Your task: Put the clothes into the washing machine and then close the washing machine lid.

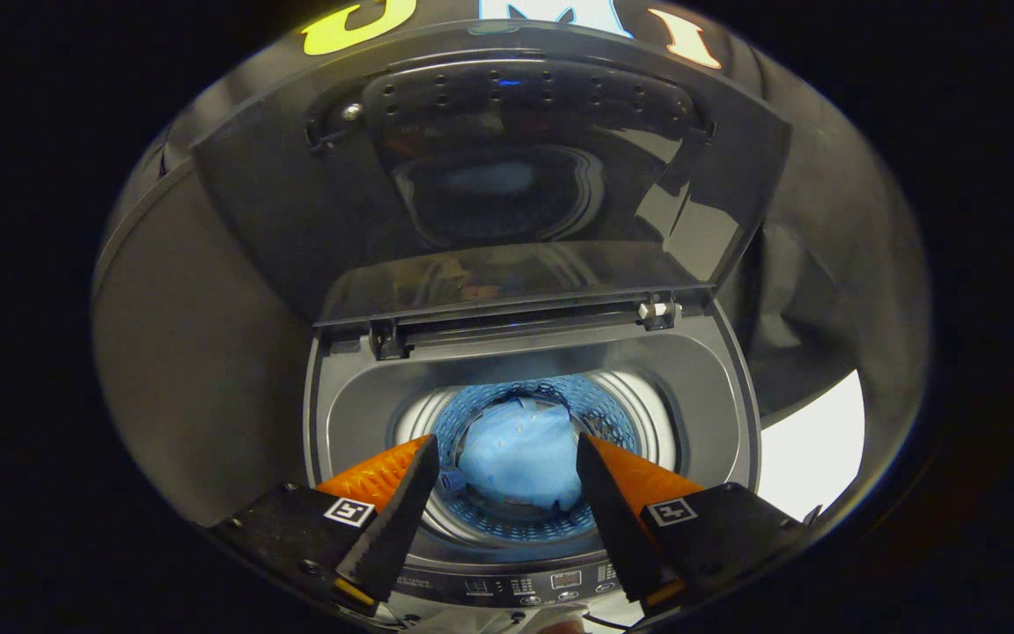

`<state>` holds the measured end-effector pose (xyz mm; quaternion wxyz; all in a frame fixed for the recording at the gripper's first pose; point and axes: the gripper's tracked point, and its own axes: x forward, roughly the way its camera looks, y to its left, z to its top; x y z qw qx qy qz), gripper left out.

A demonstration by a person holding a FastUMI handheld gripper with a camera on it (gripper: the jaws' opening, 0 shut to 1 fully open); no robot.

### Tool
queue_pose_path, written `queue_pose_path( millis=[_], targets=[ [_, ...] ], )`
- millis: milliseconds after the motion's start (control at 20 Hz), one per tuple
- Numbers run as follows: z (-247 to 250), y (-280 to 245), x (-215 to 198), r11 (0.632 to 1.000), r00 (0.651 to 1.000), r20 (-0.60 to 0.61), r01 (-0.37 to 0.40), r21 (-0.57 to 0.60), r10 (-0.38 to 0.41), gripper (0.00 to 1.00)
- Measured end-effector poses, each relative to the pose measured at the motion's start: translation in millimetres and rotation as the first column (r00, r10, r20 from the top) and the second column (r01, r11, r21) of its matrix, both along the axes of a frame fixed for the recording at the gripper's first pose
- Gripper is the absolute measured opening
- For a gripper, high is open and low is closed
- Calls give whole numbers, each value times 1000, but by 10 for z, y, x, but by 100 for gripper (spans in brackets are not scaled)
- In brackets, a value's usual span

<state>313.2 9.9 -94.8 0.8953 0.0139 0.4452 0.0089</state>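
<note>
Laundry in the drum, lid raised

Gripper [507, 471] hangs above the top-loading washing machine [718, 414] with its fingers spread apart, grasping nothing. Between and beyond the fingertips, a light blue garment [520, 462] lies bunched inside the perforated drum [599, 409]. The dark lid [489, 176] stands upright on its rear hinges. A control panel [551, 583] sits below the fingers.

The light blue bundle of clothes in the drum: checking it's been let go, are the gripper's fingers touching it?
Apart. In the gripper view the gripper is open above the washer, and the light blue bundle of clothes lies down inside the perforated drum.
</note>
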Motion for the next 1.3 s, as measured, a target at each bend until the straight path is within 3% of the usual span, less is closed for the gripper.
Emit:
queue_pose_path(
  millis=[450,850,1300],
  targets=[
    [1020,40,8,998,989,148,-36,52,28,96],
    [2212,16,163,995,944,330,-54,88,22,96],
    [2578,161,832,995,921,387,-75,71,42,96]
  ],
)
